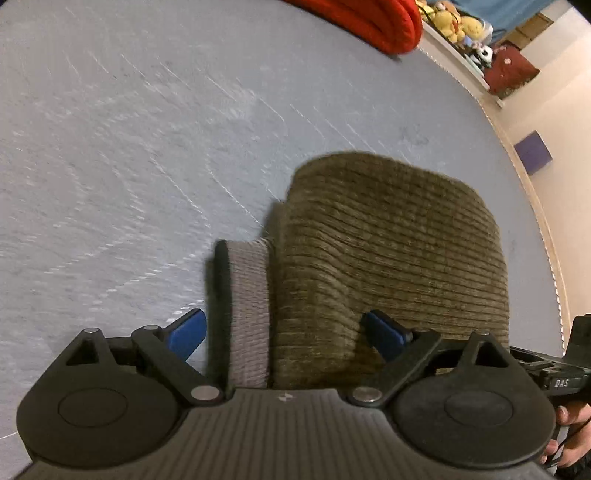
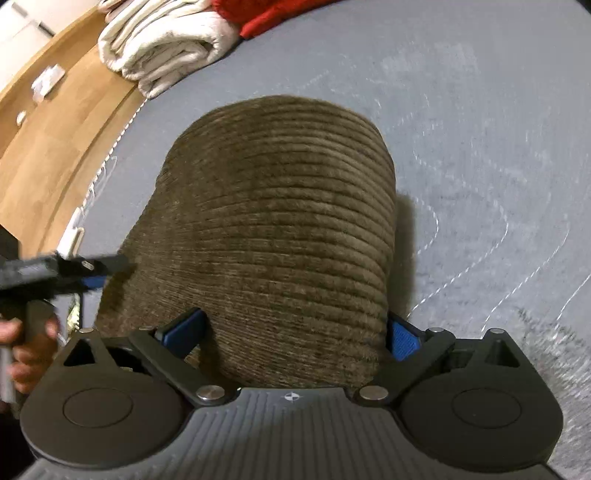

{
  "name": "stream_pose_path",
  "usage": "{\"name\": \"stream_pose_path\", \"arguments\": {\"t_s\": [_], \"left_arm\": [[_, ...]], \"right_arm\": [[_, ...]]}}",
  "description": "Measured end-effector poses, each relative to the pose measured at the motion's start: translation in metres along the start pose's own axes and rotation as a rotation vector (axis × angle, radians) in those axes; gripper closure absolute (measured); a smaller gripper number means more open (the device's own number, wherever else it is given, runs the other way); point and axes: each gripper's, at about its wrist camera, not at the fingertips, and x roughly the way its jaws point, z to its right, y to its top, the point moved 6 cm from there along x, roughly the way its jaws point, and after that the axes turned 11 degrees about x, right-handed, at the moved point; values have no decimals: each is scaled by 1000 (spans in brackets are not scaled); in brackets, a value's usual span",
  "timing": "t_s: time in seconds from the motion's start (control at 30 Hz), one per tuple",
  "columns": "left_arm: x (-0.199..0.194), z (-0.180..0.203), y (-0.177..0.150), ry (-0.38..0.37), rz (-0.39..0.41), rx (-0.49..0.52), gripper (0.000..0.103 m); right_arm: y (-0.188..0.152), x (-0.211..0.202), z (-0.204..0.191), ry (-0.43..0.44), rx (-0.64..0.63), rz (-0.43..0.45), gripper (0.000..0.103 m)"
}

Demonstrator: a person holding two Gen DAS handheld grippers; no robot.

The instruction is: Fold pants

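Observation:
The pants [image 1: 391, 243] are olive-brown corduroy with a grey waistband [image 1: 249, 314] edged in black. They lie folded on a grey-blue bed [image 1: 129, 147]. My left gripper [image 1: 284, 336] is open, its blue fingers [image 1: 188, 334] straddling the waistband and the near fold. In the right wrist view the pants [image 2: 273, 229] fill the middle. My right gripper [image 2: 291, 332] is open, its blue fingertips [image 2: 402, 338] on either side of the near edge of the fold. The left gripper [image 2: 92, 275] shows at that view's left edge.
A red blanket [image 1: 373, 22] lies at the far end of the bed; it also shows in the right wrist view [image 2: 266, 14]. Folded white towels [image 2: 159, 40] sit at the bed's far left corner. A wooden floor [image 2: 48, 140] runs along the bed's left edge. Plush toys [image 1: 454, 22] line a ledge.

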Motion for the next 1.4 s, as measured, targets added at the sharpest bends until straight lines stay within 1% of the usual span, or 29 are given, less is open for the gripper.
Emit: {"name": "stream_pose_path", "arguments": {"t_s": [0.03,0.07,0.1,0.17,0.23,0.27,0.33,0.37,0.43,0.5,0.53,0.67,0.73,0.9,0.97,1.1,1.17,1.2,1.23,1.27,1.3,1.33,1.37,1.4], "left_arm": [[4,2,0,-25,-5,-5,7],[8,1,1,-39,-11,-11,4],[12,0,1,-42,-14,-12,2],[21,-1,-1,-43,-20,-17,1],[25,-2,-1,-34,-22,-13,1],[25,-2,1,-29,-19,-3,1],[33,3,4,-18,-2,14,13],[31,8,4,-3,11,20,16],[23,13,7,21,43,39,32],[16,21,12,24,90,56,42],[14,26,14,25,112,74,45],[18,49,19,26,157,141,49],[18,64,27,6,194,171,57],[17,110,45,-64,303,240,58],[22,130,51,-91,330,268,58],[35,169,62,-123,383,325,59],[41,181,68,-142,403,332,58],[47,186,69,-147,406,329,56],[53,187,69,-139,398,325,49],[60,185,69,-96,377,322,46],[67,184,70,-14,354,326,42],[70,179,68,122,332,338,44],[73,178,70,253,325,353,44],[71,179,70,286,332,358,44]], "right_arm": [[0,-1,0,7,2,1,6],[0,-2,1,11,-3,5,8],[-1,-3,2,13,-11,11,11],[-5,-9,5,23,-22,24,19],[-8,-14,3,23,-36,42,33],[-8,-17,2,19,-49,49,36],[-7,-24,-3,13,-80,70,49],[-6,-28,-5,19,-83,78,52],[-4,-34,-6,29,-80,90,59],[-2,-39,-3,24,-78,100,60],[-1,-41,-2,14,-82,111,61],[6,-57,5,-17,-96,167,62],[12,-68,12,-29,-97,199,62],[36,-106,32,-37,-88,303,63],[46,-123,42,-53,-112,360,63],[60,-149,59,-116,-166,465,63],[69,-160,69,-126,-173,505,63],[73,-164,75,-128,-179,520,63],[79,-166,83,-126,-174,531,62],[85,-166,90,-123,-160,533,61],[91,-163,97,-130,-145,532,59],[98,-157,105,-157,-127,524,55],[105,-150,111,-208,-104,519,53],[110,-147,119,-274,-77,532,53]]}}
